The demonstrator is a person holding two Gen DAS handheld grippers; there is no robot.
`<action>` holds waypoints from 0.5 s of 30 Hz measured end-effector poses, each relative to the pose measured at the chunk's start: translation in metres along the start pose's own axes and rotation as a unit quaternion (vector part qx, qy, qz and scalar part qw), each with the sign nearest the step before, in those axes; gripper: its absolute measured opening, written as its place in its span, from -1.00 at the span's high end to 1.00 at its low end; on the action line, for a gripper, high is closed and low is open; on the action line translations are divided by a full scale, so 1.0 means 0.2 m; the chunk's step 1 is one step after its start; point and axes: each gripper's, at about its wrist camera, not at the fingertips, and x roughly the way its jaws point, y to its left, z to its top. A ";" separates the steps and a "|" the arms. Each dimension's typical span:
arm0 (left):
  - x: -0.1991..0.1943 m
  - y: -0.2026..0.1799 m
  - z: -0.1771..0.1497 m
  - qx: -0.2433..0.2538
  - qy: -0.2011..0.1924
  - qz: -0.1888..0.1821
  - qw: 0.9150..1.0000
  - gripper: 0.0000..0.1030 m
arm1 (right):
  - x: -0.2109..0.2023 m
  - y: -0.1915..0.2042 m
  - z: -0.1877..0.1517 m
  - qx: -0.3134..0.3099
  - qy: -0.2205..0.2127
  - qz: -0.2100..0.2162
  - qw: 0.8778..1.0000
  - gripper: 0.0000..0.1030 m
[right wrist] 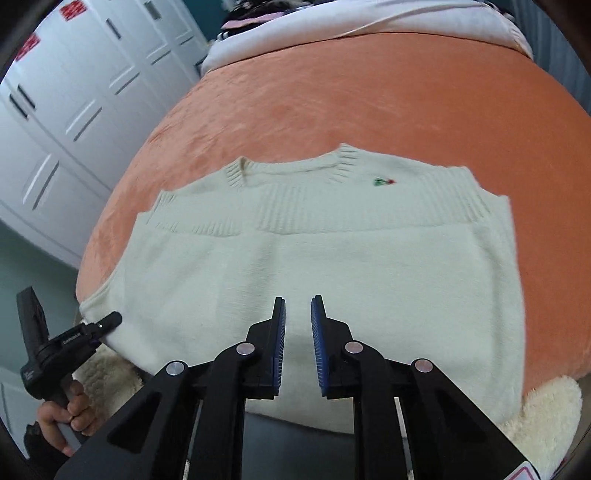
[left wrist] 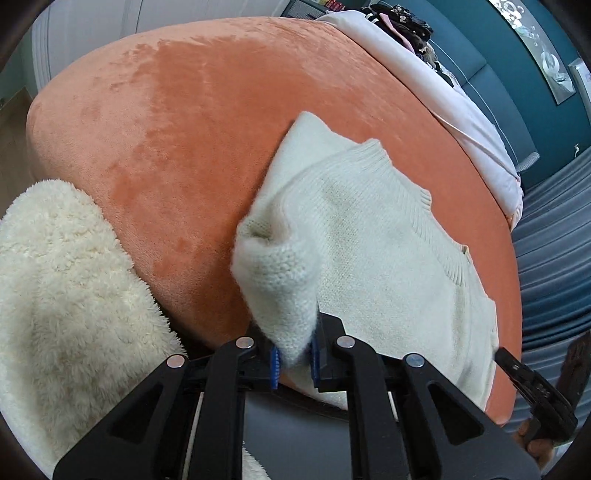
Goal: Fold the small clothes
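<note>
A cream knitted vest (right wrist: 295, 266) lies flat on an orange velvet bedspread (right wrist: 369, 92), ribbed neckline toward twelve o'clock in the right wrist view and hem toward six, where it hangs just over the bed's near edge. A small red and green emblem (right wrist: 383, 181) sits on the chest at about one o'clock from the garment's middle. In the left wrist view the same vest (left wrist: 369, 236) spreads from the centre toward four o'clock, and one corner of it (left wrist: 280, 280) is lifted and bunched into a thick fold.

The left gripper (left wrist: 294, 360) is closed on that lifted corner: knit fills the narrow gap between its blue pads (left wrist: 275, 363) (the fabric bulges out above them). In the right wrist view this tool appears at eight o'clock, its tip touching the vest's lower left edge, with the person's left hand (right wrist: 61, 417) wrapped round the handle.

The right gripper (right wrist: 298, 321) hovers over the hem at six o'clock, its jaws a narrow gap apart with nothing between them; whether its tips touch the knit I cannot tell.

A fluffy cream fleece (left wrist: 62, 295) lies at eight o'clock in the left view, against the bed edge. A pale pink sheet (left wrist: 443, 103) runs along the bed's far side at one o'clock, with dark clothes (left wrist: 406, 22) heaped beyond it. White cupboard doors (right wrist: 74, 110) stand at ten o'clock in the right view.
</note>
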 end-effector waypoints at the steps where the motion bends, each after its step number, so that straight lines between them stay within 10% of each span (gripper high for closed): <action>1: -0.01 0.01 -0.01 -0.002 0.000 -0.003 1.000 0.79 | 0.09 0.03 0.01 -0.008 0.015 0.008 1.000 0.70; 6: -0.01 0.09 -0.02 -0.020 0.002 -0.016 1.000 0.77 | 0.28 0.02 0.10 0.061 0.083 0.029 0.994 0.77; 11: 0.02 0.12 -0.02 -0.031 -0.003 -0.028 0.999 0.67 | 0.10 0.15 0.18 0.024 0.028 0.051 0.998 0.78; 15: 0.00 0.12 0.00 -0.041 -0.021 -0.040 0.998 -0.03 | 0.41 0.17 0.17 -0.011 0.079 0.006 0.997 0.88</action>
